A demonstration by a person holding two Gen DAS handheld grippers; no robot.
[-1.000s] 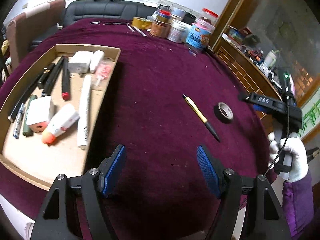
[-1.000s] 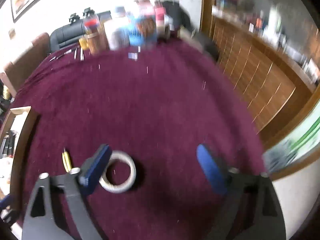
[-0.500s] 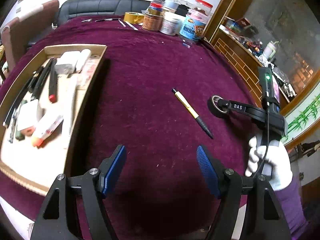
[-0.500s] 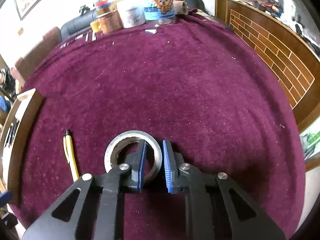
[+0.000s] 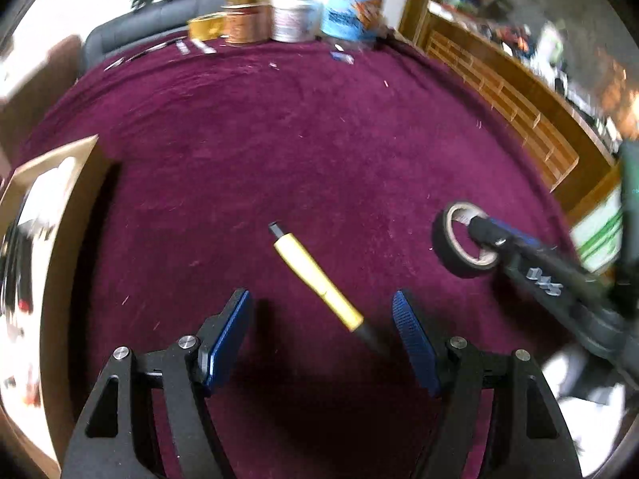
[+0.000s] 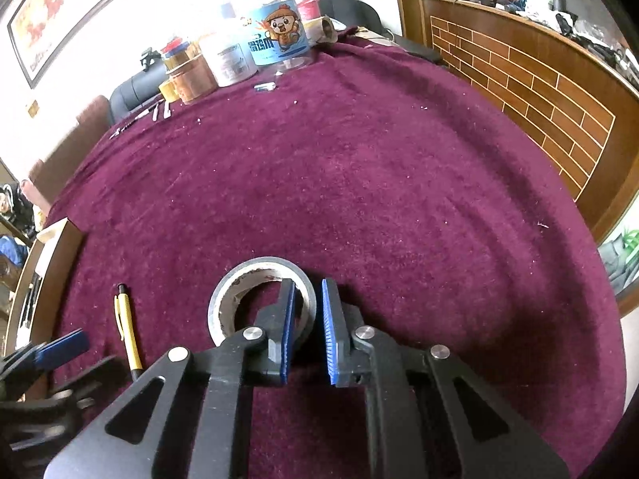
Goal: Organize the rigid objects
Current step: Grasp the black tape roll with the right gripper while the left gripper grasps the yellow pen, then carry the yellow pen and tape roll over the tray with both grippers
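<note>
The yellow pen lies on the worktop between the left gripper's parted, just-narrowing fingers, slanting across their gap, while the right gripper's fingers pinch the tape roll's wall nearby.

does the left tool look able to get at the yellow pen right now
Probably yes. The yellow pen lies bare on the cloth, its dark tip end between the left tool's open, closing fingers. The right tool is off on the tape roll.
</note>
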